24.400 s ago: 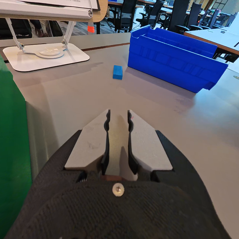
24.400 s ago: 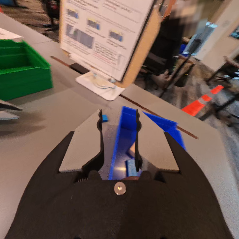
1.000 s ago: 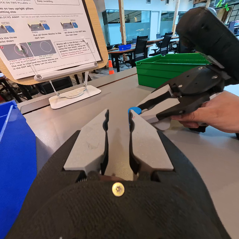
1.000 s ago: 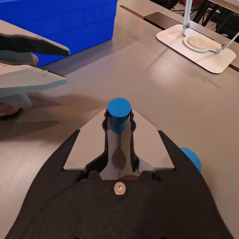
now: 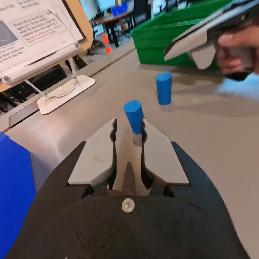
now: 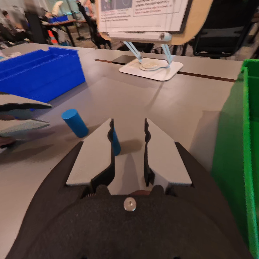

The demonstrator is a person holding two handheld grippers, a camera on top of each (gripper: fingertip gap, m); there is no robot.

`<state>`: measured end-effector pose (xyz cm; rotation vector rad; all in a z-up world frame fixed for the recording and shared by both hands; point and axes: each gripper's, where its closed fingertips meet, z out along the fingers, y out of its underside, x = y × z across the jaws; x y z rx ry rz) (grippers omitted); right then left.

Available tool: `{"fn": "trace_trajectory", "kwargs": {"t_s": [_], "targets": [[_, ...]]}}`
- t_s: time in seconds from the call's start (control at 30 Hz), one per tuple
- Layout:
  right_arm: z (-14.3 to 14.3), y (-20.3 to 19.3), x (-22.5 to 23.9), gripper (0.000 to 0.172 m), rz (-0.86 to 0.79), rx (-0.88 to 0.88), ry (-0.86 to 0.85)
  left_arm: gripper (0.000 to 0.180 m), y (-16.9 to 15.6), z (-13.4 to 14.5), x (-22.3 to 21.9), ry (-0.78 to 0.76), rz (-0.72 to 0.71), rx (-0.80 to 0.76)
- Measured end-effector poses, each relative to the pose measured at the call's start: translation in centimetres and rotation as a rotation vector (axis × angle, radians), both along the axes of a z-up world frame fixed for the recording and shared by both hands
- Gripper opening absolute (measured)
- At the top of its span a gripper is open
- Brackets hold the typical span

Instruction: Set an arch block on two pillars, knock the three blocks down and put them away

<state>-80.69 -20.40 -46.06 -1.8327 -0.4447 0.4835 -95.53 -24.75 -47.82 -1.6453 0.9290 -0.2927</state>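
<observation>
Two blue cylinder pillars stand upright on the grey table (image 5: 196,140). In the left wrist view the near pillar (image 5: 133,119) stands between the fingertips of my left gripper (image 5: 128,122), close against the right finger. The left pad is clear of it, so the gripper is open. The far pillar (image 5: 164,89) stands free. My right gripper (image 5: 182,47) hovers above and beyond it in a hand. In the right wrist view my right gripper (image 6: 128,120) is open and empty. One pillar (image 6: 115,143) shows partly behind its left finger, the other pillar (image 6: 75,123) stands near my left gripper (image 6: 35,113). No arch block is in view.
A blue bin (image 6: 42,75) sits at the left, also in the left wrist view (image 5: 14,175). A green bin (image 6: 238,140) stands close on the right, also in the left wrist view (image 5: 161,42). An instruction board on a white stand (image 6: 151,68) is at the back.
My right gripper was shut on a blue pillar standing on the table; it has opened, let go and drawn back and up. My left gripper has moved up to the other pillar.
</observation>
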Motion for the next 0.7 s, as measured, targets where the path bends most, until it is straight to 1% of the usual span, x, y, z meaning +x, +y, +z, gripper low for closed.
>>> {"fn": "trace_trajectory", "kwargs": {"t_s": [0.1,0.17,0.2,0.3,0.4,0.7], "targets": [[-1.8,0.8,1.3,0.039,-0.071,-0.046,-0.106,0.050,0.9,-0.6,0.6,0.116,0.059,0.073],[-2.9,0.8,1.2,0.039,-0.063,-0.082,-0.141,0.049,1.5,-0.7,0.8,0.141,0.081,0.093],[-3.3,0.8,1.0,0.040,-0.050,-0.100,-0.151,0.050,1.8,-1.0,0.9,0.152,0.086,0.080],[-4.5,0.7,0.5,0.041,-0.022,-0.131,-0.216,0.060,2.8,-2.1,1.0,0.196,0.104,0.012],[-5.4,0.7,0.2,0.043,-0.006,-0.169,-0.264,0.061,3.3,-2.6,0.9,0.218,0.118,-0.013],[-6.4,0.4,-0.2,0.043,0.025,-0.215,-0.306,0.061,3.7,-2.7,0.4,0.271,0.162,0.033]]}}
